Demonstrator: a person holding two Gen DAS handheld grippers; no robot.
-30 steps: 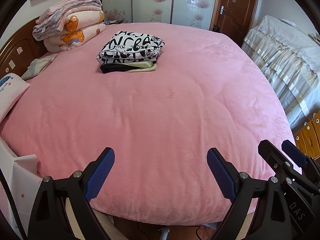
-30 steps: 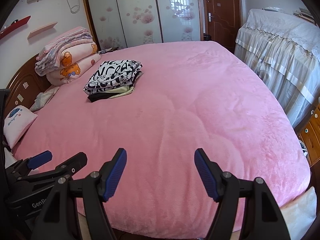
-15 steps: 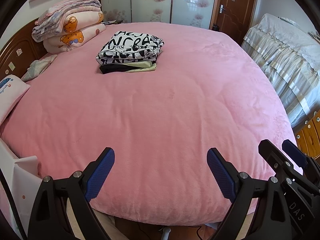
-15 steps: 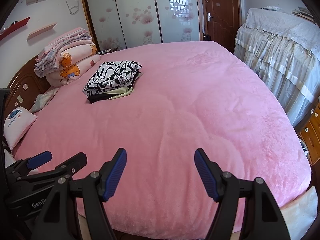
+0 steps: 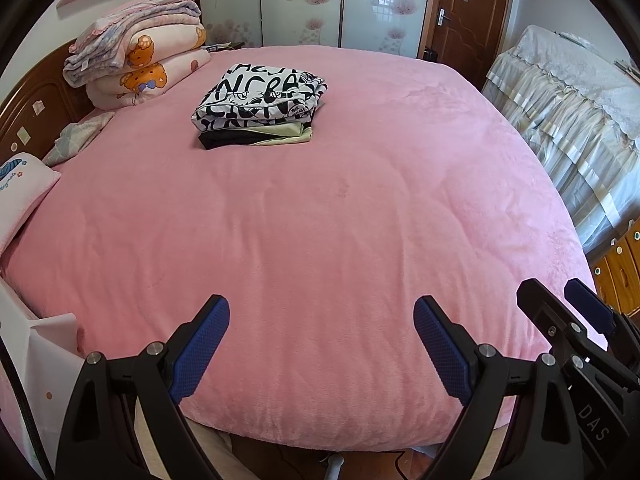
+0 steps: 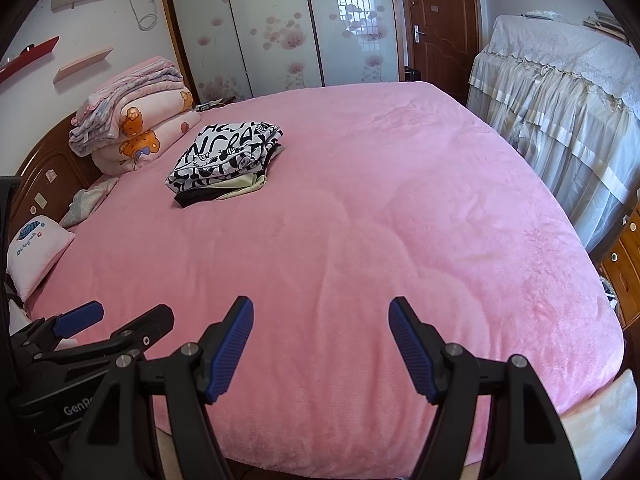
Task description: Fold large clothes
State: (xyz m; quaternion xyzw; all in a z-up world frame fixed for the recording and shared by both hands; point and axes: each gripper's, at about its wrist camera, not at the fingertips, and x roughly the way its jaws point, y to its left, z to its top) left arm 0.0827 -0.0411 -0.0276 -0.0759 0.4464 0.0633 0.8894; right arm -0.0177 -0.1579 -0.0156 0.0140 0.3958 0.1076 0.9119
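A stack of folded clothes point(image 5: 258, 106), a black-and-white lettered garment on top of a pale yellow one and a black one, lies on the pink bed point(image 5: 320, 220) toward the far left; it also shows in the right wrist view point(image 6: 226, 162). My left gripper point(image 5: 322, 316) is open and empty above the bed's near edge. My right gripper point(image 6: 320, 316) is open and empty beside it, to its right. Each gripper shows at the edge of the other's view. Both are far from the stack.
Folded quilts point(image 5: 140, 62) are piled at the headboard point(image 5: 36, 108) on the left, with pillows point(image 5: 20, 196) below them. A lace-covered piece of furniture point(image 5: 572, 92) stands close along the bed's right side. Wardrobe doors point(image 6: 280, 28) and a brown door point(image 6: 440, 24) are behind.
Both grippers have drifted very slightly; the view of the bed and the stack shifts a little. Both stay open and empty.
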